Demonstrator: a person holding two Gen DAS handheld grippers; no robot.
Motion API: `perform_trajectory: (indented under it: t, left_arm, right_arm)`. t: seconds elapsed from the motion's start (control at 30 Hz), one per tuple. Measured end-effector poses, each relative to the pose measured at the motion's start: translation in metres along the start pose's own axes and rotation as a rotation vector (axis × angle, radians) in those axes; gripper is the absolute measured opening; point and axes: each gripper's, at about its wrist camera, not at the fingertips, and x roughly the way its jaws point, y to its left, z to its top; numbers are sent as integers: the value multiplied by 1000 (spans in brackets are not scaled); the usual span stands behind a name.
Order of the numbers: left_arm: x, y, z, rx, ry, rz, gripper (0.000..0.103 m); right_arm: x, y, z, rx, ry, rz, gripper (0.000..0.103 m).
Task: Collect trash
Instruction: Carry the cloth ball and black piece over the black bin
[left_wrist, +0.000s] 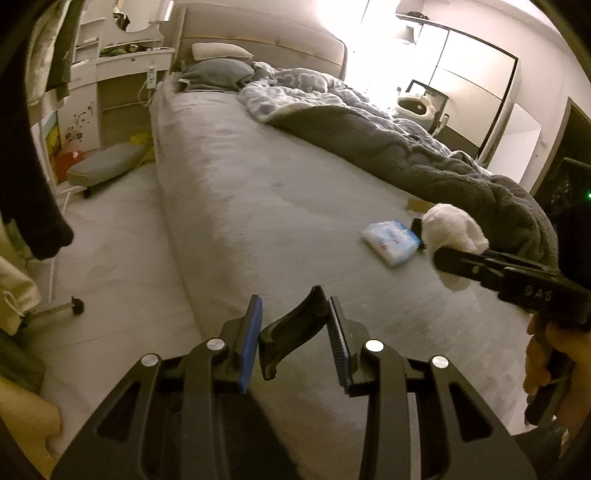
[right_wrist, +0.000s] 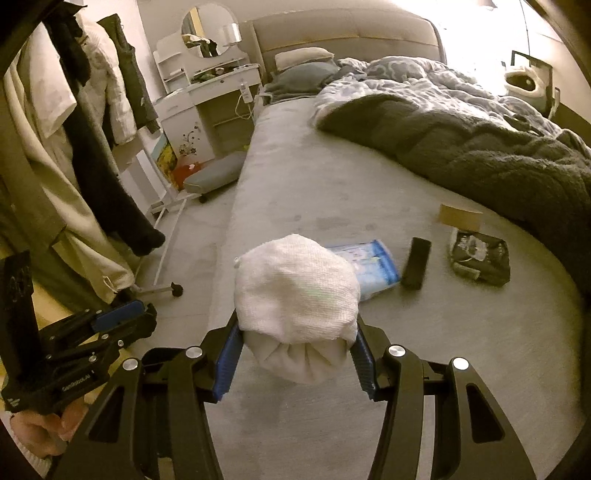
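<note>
My right gripper (right_wrist: 295, 354) is shut on a white crumpled cloth wad (right_wrist: 295, 288), held above the grey bed (right_wrist: 295, 177). In the left wrist view that wad (left_wrist: 454, 229) and the right gripper (left_wrist: 443, 258) hang at the right. My left gripper (left_wrist: 293, 317) is shut on a black curved piece (left_wrist: 291, 328) wedged between its blue pads; it shows at the left edge of the right wrist view (right_wrist: 144, 317). On the bed lie a blue-and-white tissue pack (right_wrist: 373, 266), a black flat bar (right_wrist: 417, 267), a dark crinkled packet (right_wrist: 480, 258) and a cardboard piece (right_wrist: 460, 218).
A rumpled grey blanket (right_wrist: 480, 147) covers the bed's right half, with pillows (right_wrist: 303, 70) at the head. A rack of hanging clothes (right_wrist: 74, 129) stands left of the bed on wheeled legs. Behind it are a white dressing table (right_wrist: 214, 85) and a low grey stool (right_wrist: 218, 173).
</note>
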Motion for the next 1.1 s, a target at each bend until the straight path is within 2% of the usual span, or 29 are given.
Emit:
perform_trajectory:
  t: [0.27, 0.33, 0.63, 0.83, 1.1]
  left_arm:
    - [-14, 35, -17, -12, 27, 28, 38]
    - [-14, 45, -25, -11, 45, 54, 38]
    - [-1, 92, -61, -91, 166, 85, 38]
    - [14, 114, -89, -88, 258, 116, 38]
    - [33, 133, -133, -115, 382, 68, 39]
  right_arm:
    - [3, 38, -12, 13, -1, 34, 54]
    - [5, 49, -16, 14, 1, 44, 54]
    - [19, 94, -31, -18, 34, 78, 54]
    - [28, 118, -42, -30, 61, 106, 54]
    - [43, 147, -55, -69, 106, 123, 54]
